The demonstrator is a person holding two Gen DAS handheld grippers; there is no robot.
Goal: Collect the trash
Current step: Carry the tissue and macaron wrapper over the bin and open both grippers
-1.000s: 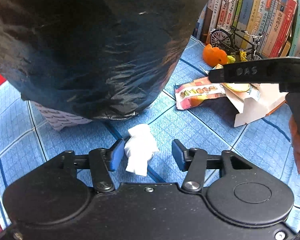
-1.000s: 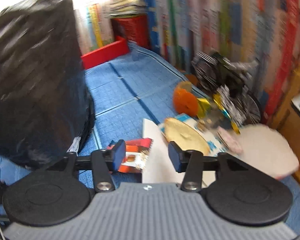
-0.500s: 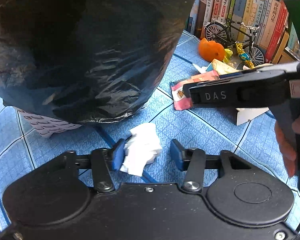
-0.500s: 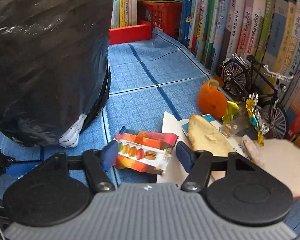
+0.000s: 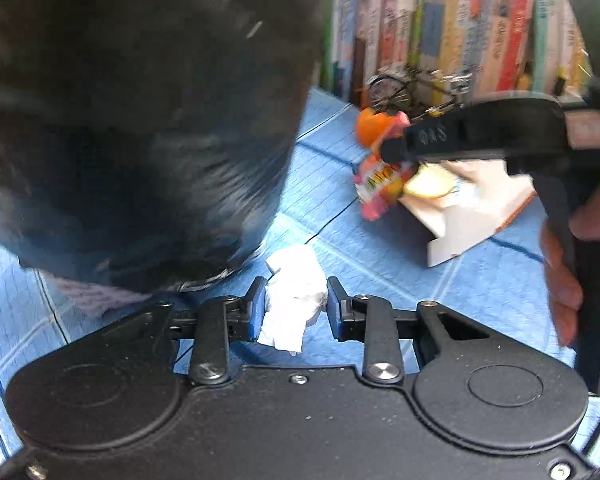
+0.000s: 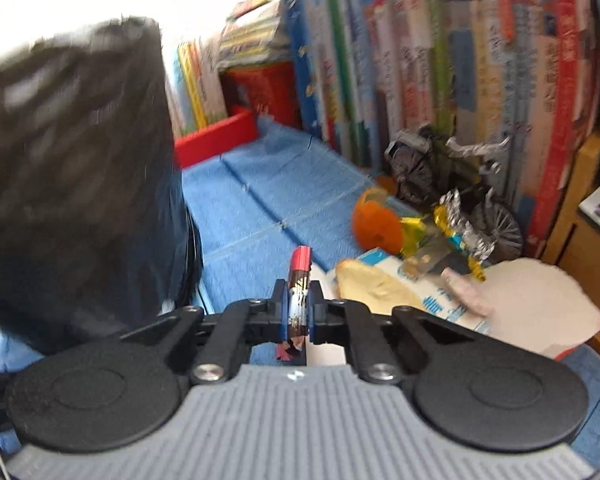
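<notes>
A crumpled white tissue (image 5: pixel 294 300) sits between the blue pads of my left gripper (image 5: pixel 294 306). The jaws are closing, and both pads touch the tissue's sides. It lies just in front of the black trash bag (image 5: pixel 140 120) on the blue mat (image 5: pixel 380 264). My right gripper (image 6: pixel 299 308) is shut on a red and orange snack wrapper (image 6: pixel 300 268), which stands edge-on between the pads. In the left wrist view the right gripper (image 5: pixel 388 150) hangs at the right with the wrapper (image 5: pixel 376 184) dangling from it, above the mat. The bag (image 6: pixel 72 180) fills the left of the right wrist view.
An orange peel (image 6: pixel 376 224), foil scraps (image 6: pixel 460 232), a bread slice (image 6: pixel 368 284) and a torn cardboard box (image 6: pixel 532 304) lie at the right. A toy bicycle (image 6: pixel 452 176) leans against a row of books (image 6: pixel 460 80). A red box (image 6: pixel 216 140) stands at the back.
The left jaws have narrowed onto the tissue. The right gripper has shut on the snack wrapper and lifted it off the mat, turning it edge-on.
</notes>
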